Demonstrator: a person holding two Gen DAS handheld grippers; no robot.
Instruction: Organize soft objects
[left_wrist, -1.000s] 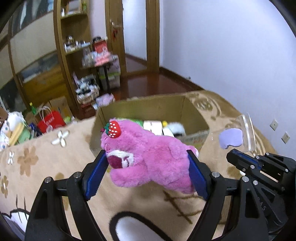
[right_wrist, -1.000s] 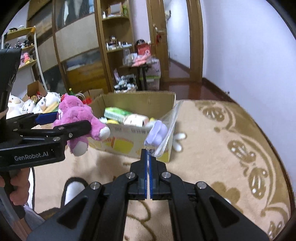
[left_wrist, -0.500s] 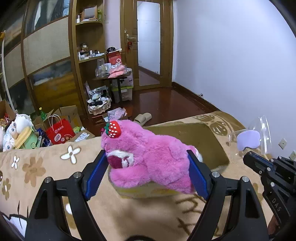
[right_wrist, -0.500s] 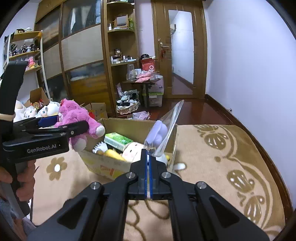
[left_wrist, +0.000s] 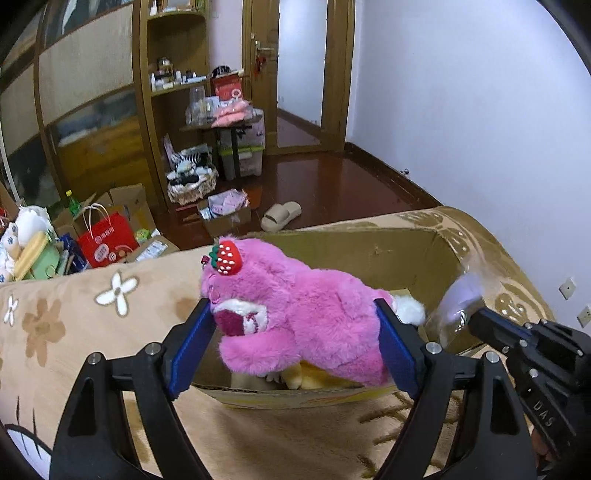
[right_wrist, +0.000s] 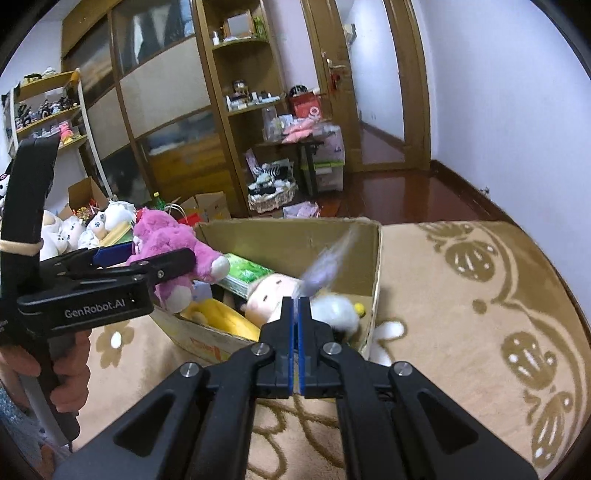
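My left gripper (left_wrist: 293, 310) is shut on a pink plush bear (left_wrist: 295, 314) with a strawberry on its head and holds it over the open cardboard box (left_wrist: 369, 251). The bear also shows in the right wrist view (right_wrist: 173, 251), above the box's left side. My right gripper (right_wrist: 295, 302) is shut on the corner of a clear plastic bag with a lilac soft item (right_wrist: 325, 271) inside, held over the box's (right_wrist: 295, 236) right part. In the left wrist view the bag (left_wrist: 463, 295) is blurred at the box's right wall.
The box rests on a beige patterned blanket (right_wrist: 461, 314) and holds a doll head (right_wrist: 273, 299), a yellow toy (right_wrist: 225, 321), a white plush (right_wrist: 336, 312) and a green pack (right_wrist: 245, 271). More plush toys (right_wrist: 88, 225), a red bag (left_wrist: 107, 240) and shelves stand beyond.
Both grippers have tilted down and moved closer over the box. The bear now hangs above the box's opening. The bag has swung down toward the box and is blurred.
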